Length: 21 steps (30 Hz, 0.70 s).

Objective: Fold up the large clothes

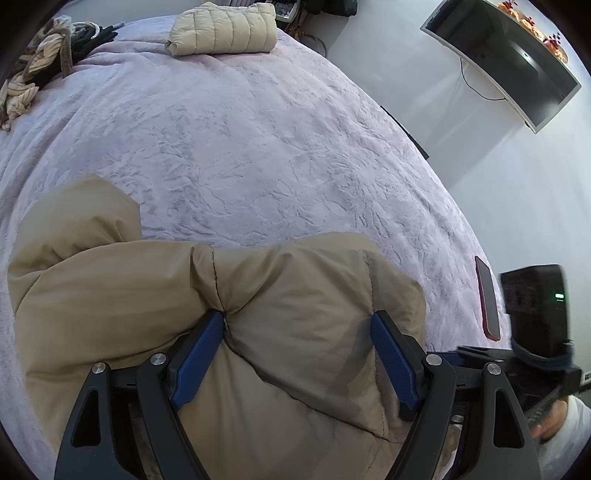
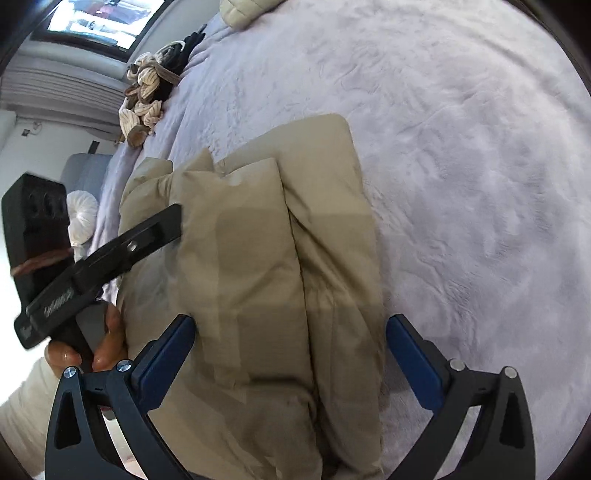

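Observation:
A beige puffer jacket [image 1: 207,288] lies bunched on the lilac bedspread [image 1: 258,140]. My left gripper [image 1: 297,321] is open, its blue pads on either side of a padded fold, the left pad touching a seam. In the right wrist view the jacket [image 2: 258,258] lies folded lengthwise. My right gripper [image 2: 291,328] is open and straddles its near end. The left gripper [image 2: 162,229] reaches onto the jacket from the left side there.
A folded cream puffer jacket [image 1: 225,31] lies at the far end of the bed. A heap of striped and dark clothes [image 1: 44,62] sits at the far left corner. A red phone [image 1: 487,299] lies near the bed's right edge. A monitor [image 1: 506,62] hangs on the wall.

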Motion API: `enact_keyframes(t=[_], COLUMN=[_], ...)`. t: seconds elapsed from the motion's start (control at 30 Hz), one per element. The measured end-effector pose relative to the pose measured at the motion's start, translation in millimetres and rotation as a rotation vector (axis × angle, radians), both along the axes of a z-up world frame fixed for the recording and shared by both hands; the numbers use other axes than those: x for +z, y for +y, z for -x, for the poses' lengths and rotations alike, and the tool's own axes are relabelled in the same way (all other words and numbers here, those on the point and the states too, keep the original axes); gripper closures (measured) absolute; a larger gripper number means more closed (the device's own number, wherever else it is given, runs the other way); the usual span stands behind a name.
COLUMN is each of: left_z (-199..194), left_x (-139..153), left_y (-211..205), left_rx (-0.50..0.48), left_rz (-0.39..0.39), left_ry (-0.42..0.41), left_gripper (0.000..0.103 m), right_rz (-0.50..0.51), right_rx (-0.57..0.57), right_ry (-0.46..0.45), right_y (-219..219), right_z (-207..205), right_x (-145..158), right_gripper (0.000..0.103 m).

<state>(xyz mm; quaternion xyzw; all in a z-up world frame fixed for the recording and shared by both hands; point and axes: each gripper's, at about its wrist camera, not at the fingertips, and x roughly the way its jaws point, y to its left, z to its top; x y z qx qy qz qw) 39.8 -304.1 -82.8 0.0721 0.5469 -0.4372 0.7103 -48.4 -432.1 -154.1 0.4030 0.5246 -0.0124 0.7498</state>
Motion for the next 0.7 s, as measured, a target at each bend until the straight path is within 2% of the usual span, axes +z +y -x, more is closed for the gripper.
enact_keyframes(t=[0.1,0.17,0.23,0.5,0.53,0.6,0.7], left_z=[0.1,-0.1,-1.1,0.6,0.6,0.2,-6.6], left_x=[2.3,3.9,5.5,15.4,19.5,32.4,49.6], left_y=[1.5,3.6,5.8,10.3,13.4,26.2,59.6], left_rx=[0.005,0.011,0.019,0.032,0.036,0.057,0.113], left_rz=[-0.008,-0.011,-0.012,-0.053,-0.051,-0.026,0.022], left_ry=[-0.013,-0.017,-0.016,-0.012,-0.02,-0.041,-0.043], left_gripper=[0.022,0.022,0.022,0.021,0.019,0.003,0.001], right_rz=[-0.085,-0.173,-0.219,-0.208,-0.206,-0.202,-0.201], right_rx=[0.018,0.006,-0.02,-0.011,-0.011,-0.012,-0.012], right_ry=[0.019,0.026,0.016,0.015,0.016,0.016,0.016], right_y=[-0.3,-2.2,-3.0,2.5,4.2,5.7,5.7], right_z=[-8.4,-8.1,-4.0,-6.1,-9.2,-11.7,-12.2], right_x=[-22.5,-40.9,-49.2,-51.4,-51.0,-49.3,-48.7], right_gripper=[0.0,0.0,0.0,0.0,0.0,0.0,0.0])
